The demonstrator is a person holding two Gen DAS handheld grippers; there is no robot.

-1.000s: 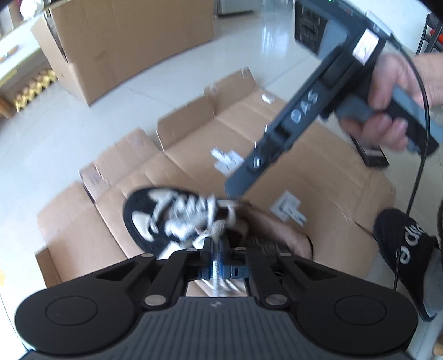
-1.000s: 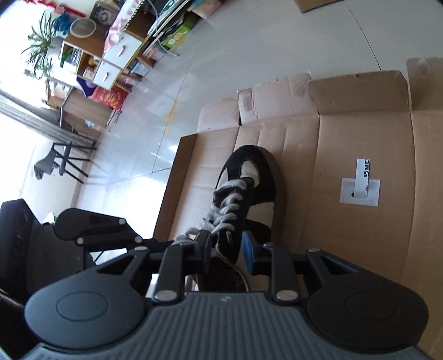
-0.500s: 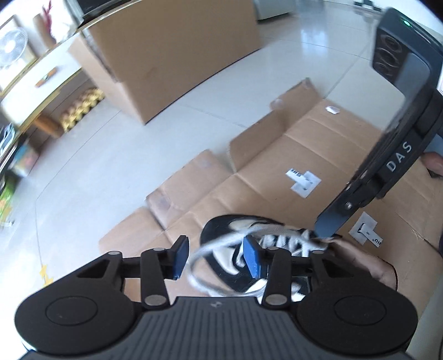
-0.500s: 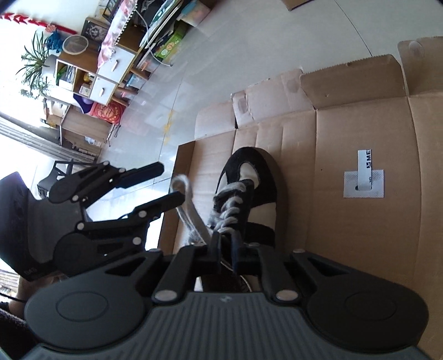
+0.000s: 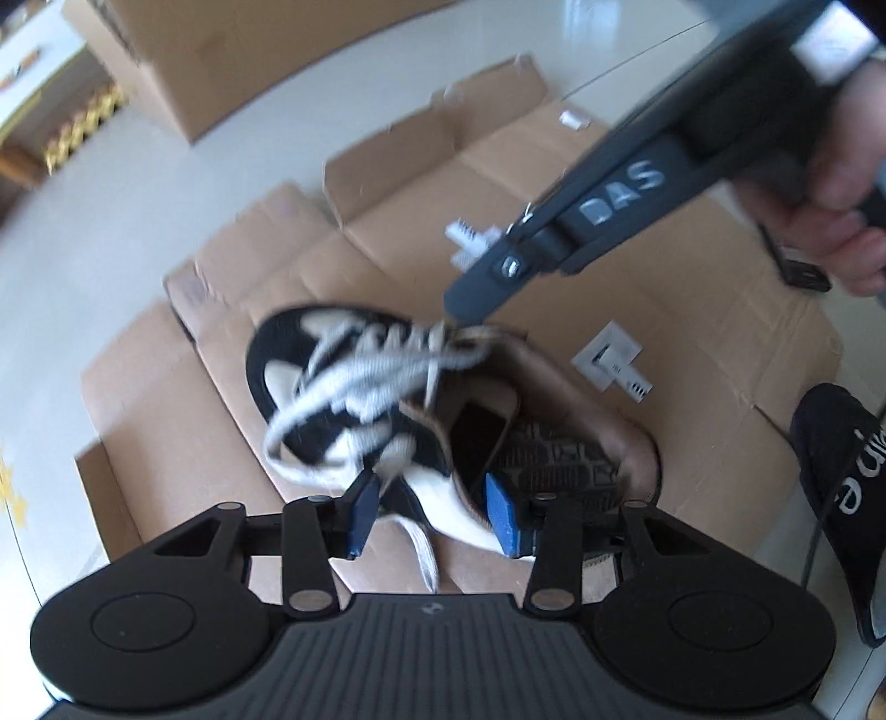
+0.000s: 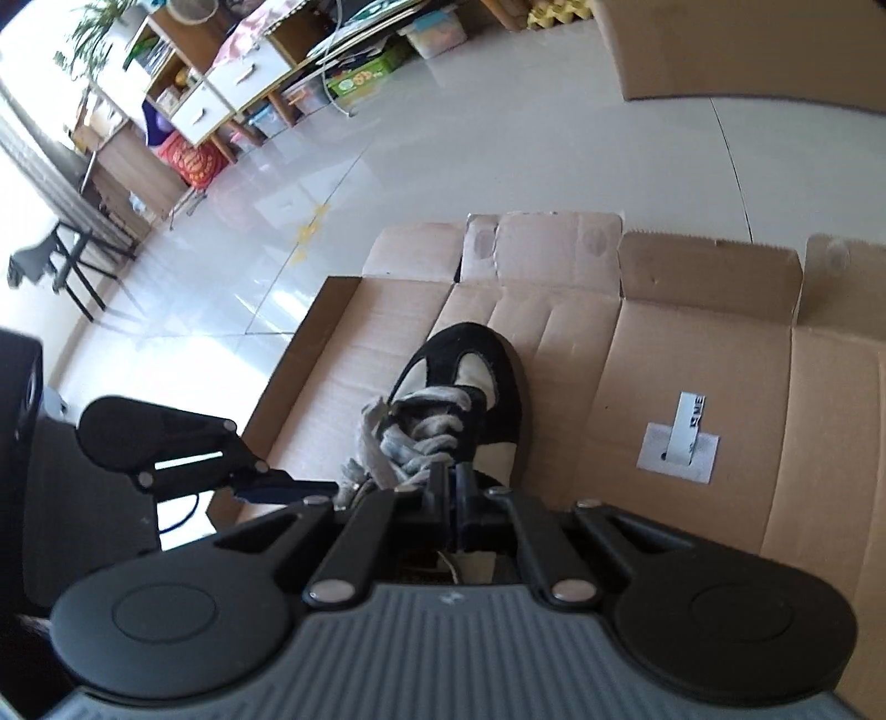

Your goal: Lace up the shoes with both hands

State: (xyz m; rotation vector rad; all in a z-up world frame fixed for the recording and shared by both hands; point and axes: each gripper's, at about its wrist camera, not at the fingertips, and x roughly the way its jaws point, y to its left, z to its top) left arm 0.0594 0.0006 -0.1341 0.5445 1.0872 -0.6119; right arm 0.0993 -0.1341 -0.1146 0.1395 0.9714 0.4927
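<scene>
A black and white shoe with grey-white laces lies on flattened cardboard. My left gripper stands open beside the shoe's collar; a loose lace end hangs between its blue pads without being pinched. My right gripper is shut on a lace strand at the top of the lacing. In the left wrist view it reaches in from the upper right, its tip at the laces. The left gripper shows side-on at the right wrist view's left.
A person's hand holds the right gripper's handle. A black slipper lies at the cardboard's right edge. A big upright carton stands behind on the tiled floor. White labels stick to the cardboard. Shelves line the far wall.
My left gripper let go of the lace, opened, and came down beside the shoe's collar. My right gripper went from open to shut on the lace and stays at the lacing.
</scene>
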